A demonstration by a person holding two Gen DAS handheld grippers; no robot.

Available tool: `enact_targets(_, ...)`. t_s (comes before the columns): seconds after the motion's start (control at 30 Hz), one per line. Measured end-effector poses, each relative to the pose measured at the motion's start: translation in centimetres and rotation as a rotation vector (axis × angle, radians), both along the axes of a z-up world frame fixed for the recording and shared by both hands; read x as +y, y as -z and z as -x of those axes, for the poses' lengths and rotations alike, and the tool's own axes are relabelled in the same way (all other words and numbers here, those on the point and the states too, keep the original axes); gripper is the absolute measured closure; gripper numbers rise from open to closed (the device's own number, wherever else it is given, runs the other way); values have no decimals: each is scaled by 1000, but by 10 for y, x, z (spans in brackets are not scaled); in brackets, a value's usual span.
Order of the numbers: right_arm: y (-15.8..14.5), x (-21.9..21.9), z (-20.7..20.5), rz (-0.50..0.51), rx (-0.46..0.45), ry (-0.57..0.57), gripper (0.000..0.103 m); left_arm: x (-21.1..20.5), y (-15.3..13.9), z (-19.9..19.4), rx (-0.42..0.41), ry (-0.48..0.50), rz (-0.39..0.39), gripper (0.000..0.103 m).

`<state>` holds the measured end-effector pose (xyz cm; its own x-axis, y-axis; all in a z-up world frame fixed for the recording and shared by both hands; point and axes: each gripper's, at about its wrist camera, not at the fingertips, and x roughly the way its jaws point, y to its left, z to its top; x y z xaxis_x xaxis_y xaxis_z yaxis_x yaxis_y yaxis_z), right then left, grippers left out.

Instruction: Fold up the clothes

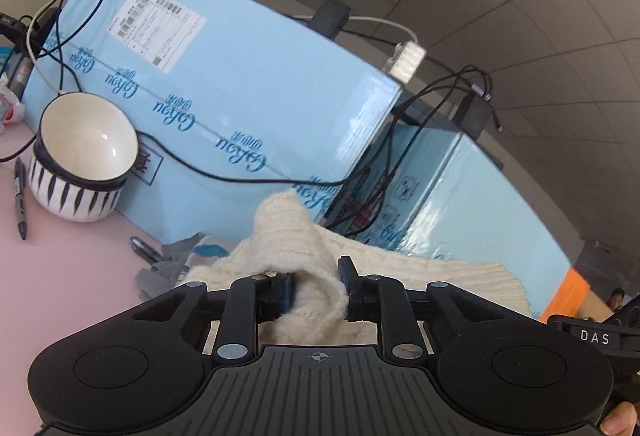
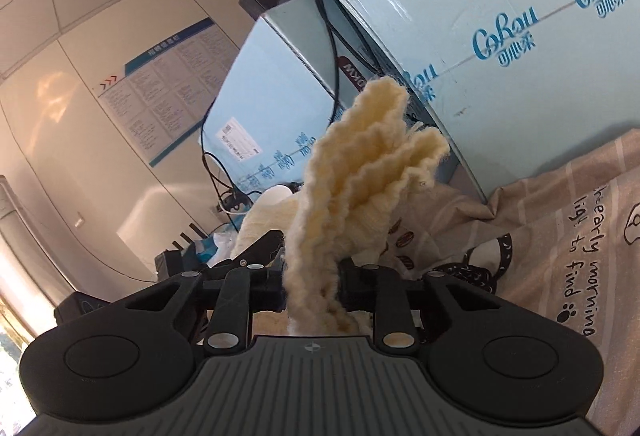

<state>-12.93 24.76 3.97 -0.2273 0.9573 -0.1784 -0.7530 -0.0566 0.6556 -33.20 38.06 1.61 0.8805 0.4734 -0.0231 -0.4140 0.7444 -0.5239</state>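
Note:
A cream knitted garment [image 1: 292, 236] is held by both grippers. In the left wrist view my left gripper [image 1: 318, 290] is shut on a bunched fold of it, and the rest spreads to the right over the pink table [image 1: 60, 276]. In the right wrist view my right gripper [image 2: 312, 282] is shut on a ribbed edge of the same cream knit [image 2: 360, 180], which stands up in front of the camera. The fingertips of both grippers are mostly hidden by the fabric.
Large light-blue cartons [image 1: 248, 84] with cables over them stand right behind the garment. A striped white bowl [image 1: 80, 160], a marker [image 1: 20, 196] and a pen [image 1: 146, 248] lie at left. A grey cloth [image 1: 168, 268] lies beside the knit. A beige printed cloth [image 2: 560, 236] lies at right.

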Motion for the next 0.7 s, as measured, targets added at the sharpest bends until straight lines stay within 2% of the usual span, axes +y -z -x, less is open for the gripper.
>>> enact_targets(0.13,-27,-41,-9,-107,-1,-2,82,-31,-13,5,-130,132,-157,83)
enact_targets(0.23,-41,-79,-21,-135,-43,17,82,-53,-17,-5,-140,213,-212,83)
enact_targets(0.3,-46,-105,-29,-132,-90,43,82,-67,-20,-20,-141,273,-201,83)
enact_targets(0.37,-46,-130,-40,-127,-119,84,82,-84,-25,-41,-117,324,-206,83)
enact_targets(0.5,-42,-183,-70,-126,-165,177,83,-125,-36,-90,-25,382,-285,83)
enact_targets(0.7,-35,-245,-102,-87,-323,337,83,-175,-30,-152,74,449,-349,85)
